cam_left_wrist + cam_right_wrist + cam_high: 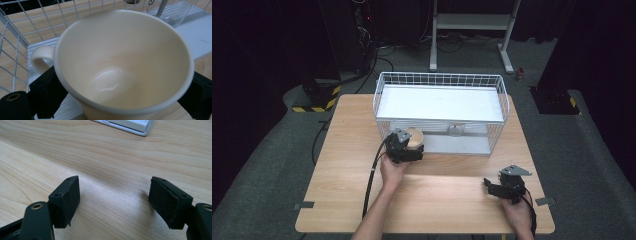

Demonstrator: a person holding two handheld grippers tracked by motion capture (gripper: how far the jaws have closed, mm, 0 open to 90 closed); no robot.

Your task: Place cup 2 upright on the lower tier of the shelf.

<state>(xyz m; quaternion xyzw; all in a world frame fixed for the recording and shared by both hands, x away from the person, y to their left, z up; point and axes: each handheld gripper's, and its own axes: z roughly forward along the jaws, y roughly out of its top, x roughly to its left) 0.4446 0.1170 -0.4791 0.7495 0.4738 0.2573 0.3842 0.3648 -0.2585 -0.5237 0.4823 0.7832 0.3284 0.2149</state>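
Looking down from the high view, the left gripper [408, 148] sits at the front edge of a white wire basket [502, 95] on the wooden table [347, 175], its jaws closed around a cream mug [414, 136] that is at the basket's open front, on the near left part of its white floor. A small clear glass [455, 131] stands inside the basket to the right of the mug, apart from it. The right gripper [499, 186] rests low over the table's near right corner, well apart from the basket, with nothing between its jaws.

From the left gripper view, the mug [125, 62] is seen from above, empty, its handle [40, 58] pointing left toward the basket's wire wall [15, 50]. The black pads [47, 95] press against the mug's sides, left and right, so the mug is gripped. The base of the glass [172, 15] shows at the top right.

From the right gripper view, the two jaws stand wide apart over bare wood [112, 157], holding nothing. A white corner of the basket's floor [132, 126] shows at the top edge.
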